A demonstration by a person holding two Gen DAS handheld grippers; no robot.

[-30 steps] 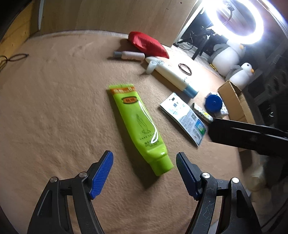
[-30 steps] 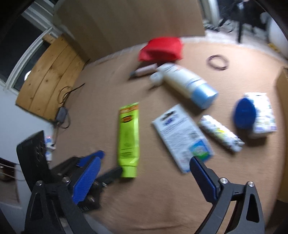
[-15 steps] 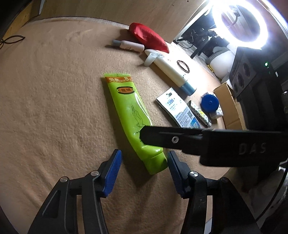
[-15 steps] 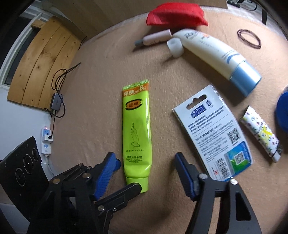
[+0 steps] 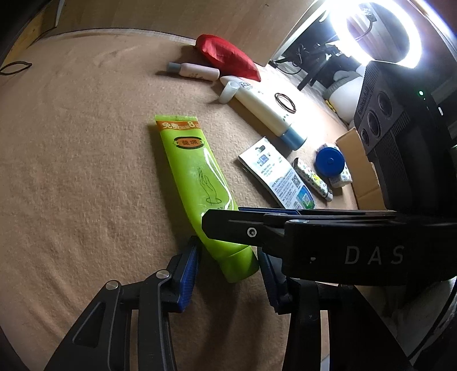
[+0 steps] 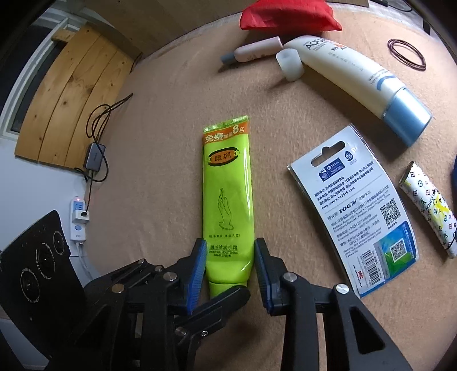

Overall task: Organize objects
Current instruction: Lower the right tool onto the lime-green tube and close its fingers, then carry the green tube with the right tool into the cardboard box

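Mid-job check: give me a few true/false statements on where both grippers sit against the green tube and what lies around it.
1. Both the right gripper and the left gripper straddle the cap end of the green tube. True.
2. The green tube is lifted off the blanket. False: it lies flat on it.
3. The white tube has a blue cap. True.
4. The red pouch lies between the green tube and the blister card. False: it lies at the far edge, beyond the pink bottle.
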